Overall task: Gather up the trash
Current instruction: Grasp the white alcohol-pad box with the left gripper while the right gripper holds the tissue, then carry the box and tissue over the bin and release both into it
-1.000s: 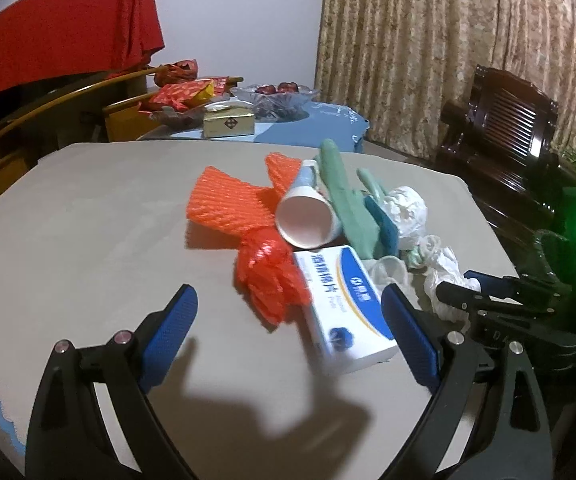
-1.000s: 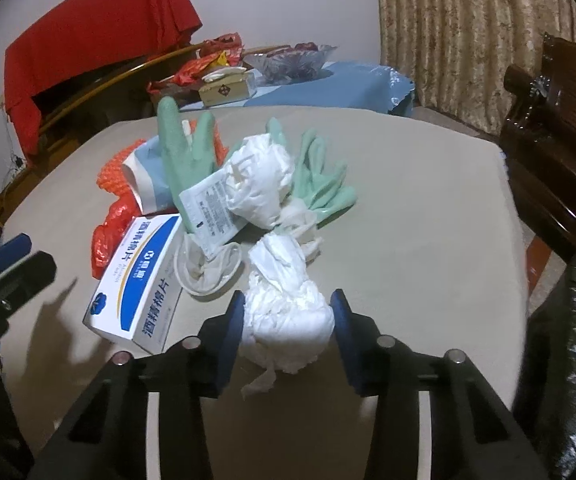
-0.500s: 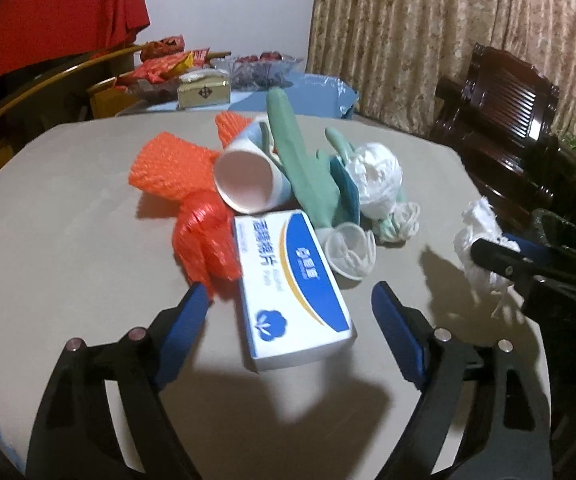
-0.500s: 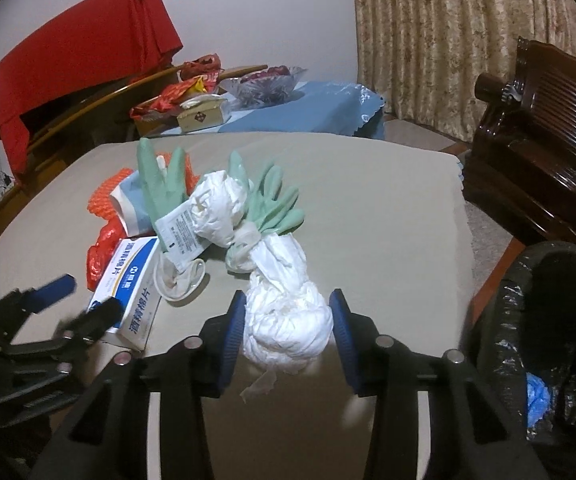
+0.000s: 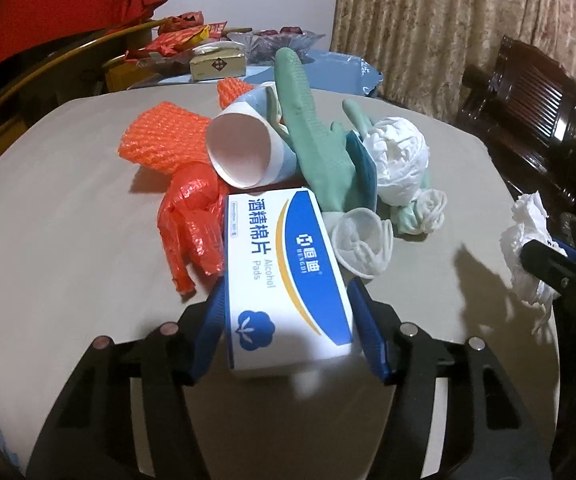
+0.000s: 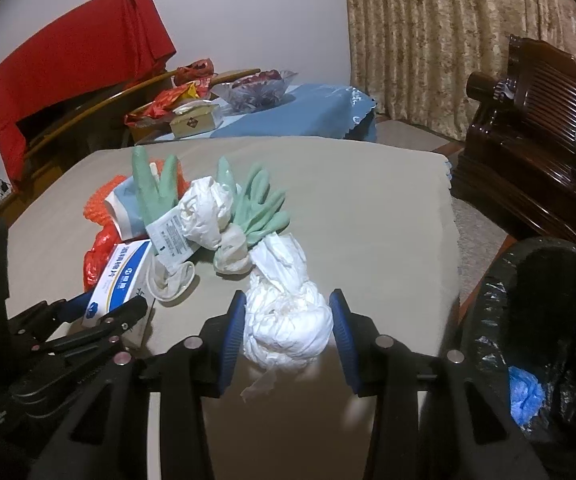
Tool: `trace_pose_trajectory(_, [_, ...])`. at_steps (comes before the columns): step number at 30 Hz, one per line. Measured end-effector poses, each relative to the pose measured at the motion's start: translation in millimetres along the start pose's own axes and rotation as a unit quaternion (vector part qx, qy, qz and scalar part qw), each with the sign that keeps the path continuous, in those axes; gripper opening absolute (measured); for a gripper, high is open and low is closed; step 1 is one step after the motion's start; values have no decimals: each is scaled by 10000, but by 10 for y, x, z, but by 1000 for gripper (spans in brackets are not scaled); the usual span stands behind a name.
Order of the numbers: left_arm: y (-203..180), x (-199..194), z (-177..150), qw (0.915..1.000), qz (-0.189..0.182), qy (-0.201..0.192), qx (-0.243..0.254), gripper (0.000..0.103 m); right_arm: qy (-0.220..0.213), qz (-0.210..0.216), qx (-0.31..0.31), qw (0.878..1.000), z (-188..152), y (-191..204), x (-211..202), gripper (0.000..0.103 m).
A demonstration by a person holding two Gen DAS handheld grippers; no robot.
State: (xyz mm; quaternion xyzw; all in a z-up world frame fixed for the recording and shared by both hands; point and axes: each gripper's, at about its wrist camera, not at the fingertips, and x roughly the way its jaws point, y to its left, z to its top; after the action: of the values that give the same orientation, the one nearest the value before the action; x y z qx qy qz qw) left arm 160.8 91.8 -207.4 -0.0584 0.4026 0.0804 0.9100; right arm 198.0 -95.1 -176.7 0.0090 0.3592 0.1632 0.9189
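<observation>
A pile of trash lies on the beige table [image 5: 68, 248]: a white and blue alcohol pads box [image 5: 288, 264], orange plastic wrap [image 5: 192, 216], orange foam net [image 5: 160, 140], a paper cup [image 5: 244, 148], green rubber gloves [image 5: 315, 132] and white plastic wads [image 5: 399, 160]. My left gripper [image 5: 289, 328] is shut on the near end of the box. My right gripper [image 6: 288, 332] is shut on a crumpled white tissue wad [image 6: 288, 328], held above the table's near right edge. It also shows in the left wrist view [image 5: 527, 240].
A black-lined trash bin [image 6: 547, 320] stands beside the table at the right, with a blue item inside. A dark wooden chair [image 6: 539, 140] stands behind it. A blue-covered side table [image 6: 288, 112] with snacks and a glass bowl is at the back.
My left gripper moved forward and closed on the alcohol pads box. My right gripper carried the tissue wad back and right, toward the bin.
</observation>
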Motion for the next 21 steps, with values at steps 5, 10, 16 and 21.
trace_pose_trajectory(5, [23, -174, -39, 10000, -86, -41, 11, 57, -73, 26, -14, 10000, 13, 14, -96, 42])
trace_pose_trajectory(10, [40, -435, -75, 9996, -227, -184, 49, 57, -140, 63, -13, 9999, 12, 16, -206, 42])
trace_pose_trajectory(16, [15, -477, -171, 9995, -287, -34, 138, 57, -106, 79, -28, 9999, -30, 42, -273, 42])
trace_pose_trajectory(21, [4, -257, -290, 9988, -273, 350, 197, 58, 12, 33, -28, 10000, -103, 45, -245, 42])
